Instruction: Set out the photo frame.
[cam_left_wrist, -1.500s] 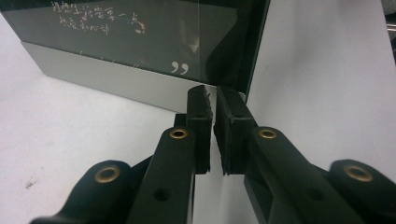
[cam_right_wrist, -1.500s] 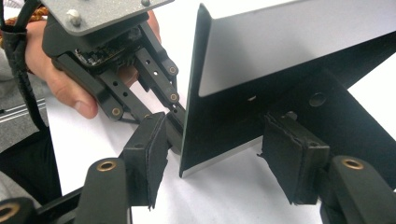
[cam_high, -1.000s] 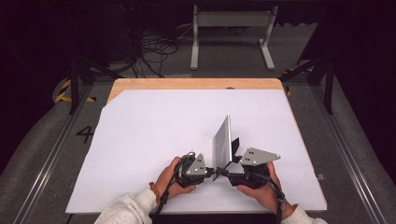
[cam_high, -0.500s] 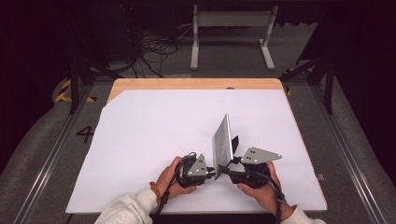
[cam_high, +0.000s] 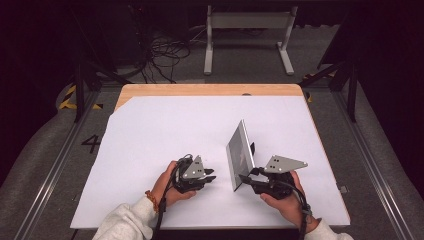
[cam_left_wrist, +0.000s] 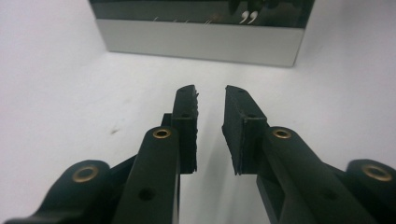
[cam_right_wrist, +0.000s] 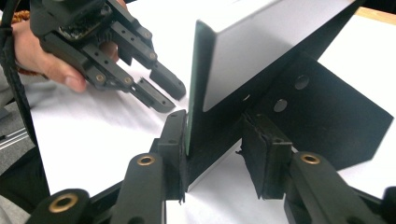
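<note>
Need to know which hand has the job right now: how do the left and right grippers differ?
The right gripper has the standing mirror panel between its jaws, which have just been closing; the left gripper has nothing between its jaws, which have just been opening, apart from the panel. Both stay low over the white table.

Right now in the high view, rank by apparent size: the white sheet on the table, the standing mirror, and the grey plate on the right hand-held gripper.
1. White sheet, by far the largest, covering most of the table.
2. Standing mirror, though it shows nearly edge-on, so its true face is understated.
3. Grey plate on the right hand-held gripper, smallest.
</note>
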